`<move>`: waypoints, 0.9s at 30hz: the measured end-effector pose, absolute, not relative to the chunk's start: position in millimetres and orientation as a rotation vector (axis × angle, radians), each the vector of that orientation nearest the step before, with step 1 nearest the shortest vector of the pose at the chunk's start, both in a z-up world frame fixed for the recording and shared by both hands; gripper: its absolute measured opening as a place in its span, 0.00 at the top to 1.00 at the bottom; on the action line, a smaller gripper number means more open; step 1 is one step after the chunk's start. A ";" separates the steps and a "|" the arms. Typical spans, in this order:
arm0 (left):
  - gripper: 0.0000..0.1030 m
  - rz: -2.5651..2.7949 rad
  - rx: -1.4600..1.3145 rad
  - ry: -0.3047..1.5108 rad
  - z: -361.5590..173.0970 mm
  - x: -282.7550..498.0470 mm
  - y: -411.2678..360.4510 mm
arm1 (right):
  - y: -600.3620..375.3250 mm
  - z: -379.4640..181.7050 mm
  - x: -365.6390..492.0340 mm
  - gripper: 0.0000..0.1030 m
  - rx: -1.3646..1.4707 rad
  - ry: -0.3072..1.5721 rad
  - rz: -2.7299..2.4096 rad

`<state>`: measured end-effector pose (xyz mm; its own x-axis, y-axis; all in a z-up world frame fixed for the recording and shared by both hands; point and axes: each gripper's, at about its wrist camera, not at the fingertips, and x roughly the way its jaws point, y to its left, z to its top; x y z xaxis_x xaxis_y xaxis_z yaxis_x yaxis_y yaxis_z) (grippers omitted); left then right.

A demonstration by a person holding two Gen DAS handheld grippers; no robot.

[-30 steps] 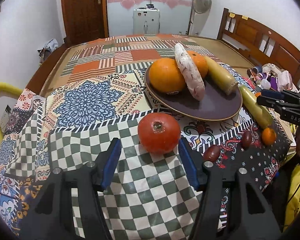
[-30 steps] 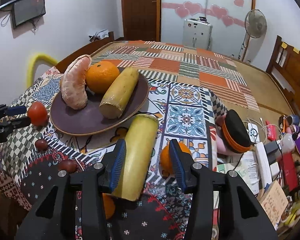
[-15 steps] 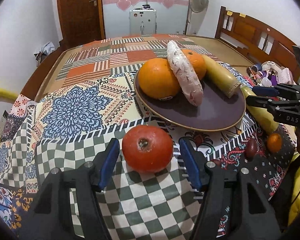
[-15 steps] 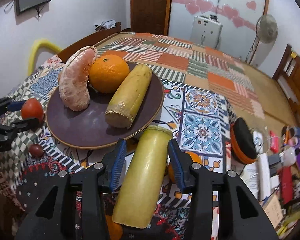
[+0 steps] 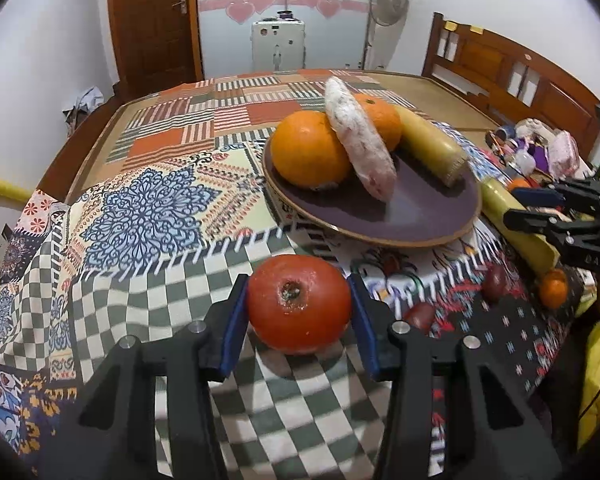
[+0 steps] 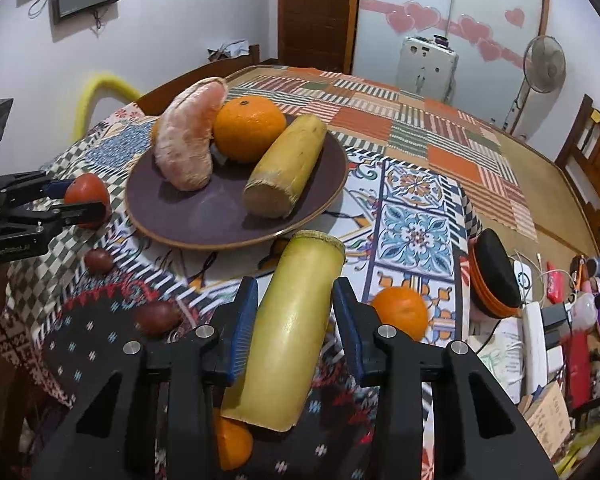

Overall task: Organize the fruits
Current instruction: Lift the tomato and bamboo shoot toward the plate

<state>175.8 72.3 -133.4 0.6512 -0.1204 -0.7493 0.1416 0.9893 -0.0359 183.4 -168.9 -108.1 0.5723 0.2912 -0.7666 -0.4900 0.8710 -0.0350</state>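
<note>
Tomato [image 5: 299,304] sits low centre on the checked cloth [image 5: 148,308], between the closing blue pads of the left gripper [image 5: 298,320], which touch its sides. Lower centre in the other view, the right gripper [image 6: 296,318] pinches a pale yellow stalk piece [image 6: 296,332], just below the purple plate [image 6: 220,216] of fruit.

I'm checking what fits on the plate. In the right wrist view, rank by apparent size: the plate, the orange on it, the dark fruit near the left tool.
1. plate
2. orange
3. dark fruit, smallest.
</note>
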 end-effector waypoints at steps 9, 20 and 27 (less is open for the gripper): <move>0.54 -0.154 0.053 0.838 -132.8 162.8 69.5 | -164.2 -112.7 195.8 0.63 -0.245 0.879 0.441; 0.54 -0.152 0.038 0.829 -132.8 164.6 73.2 | -167.0 -119.6 207.0 0.65 -0.183 0.891 0.427; 0.54 -0.142 0.040 0.823 -126.0 165.7 67.2 | -174.6 -95.9 189.9 0.66 -0.141 0.801 0.422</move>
<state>165.7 67.2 -126.0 0.6712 -0.1104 -0.7330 0.1413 0.9898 -0.0196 189.9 -174.6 -95.9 0.6179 0.3128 -0.7213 -0.4183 0.9076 0.0353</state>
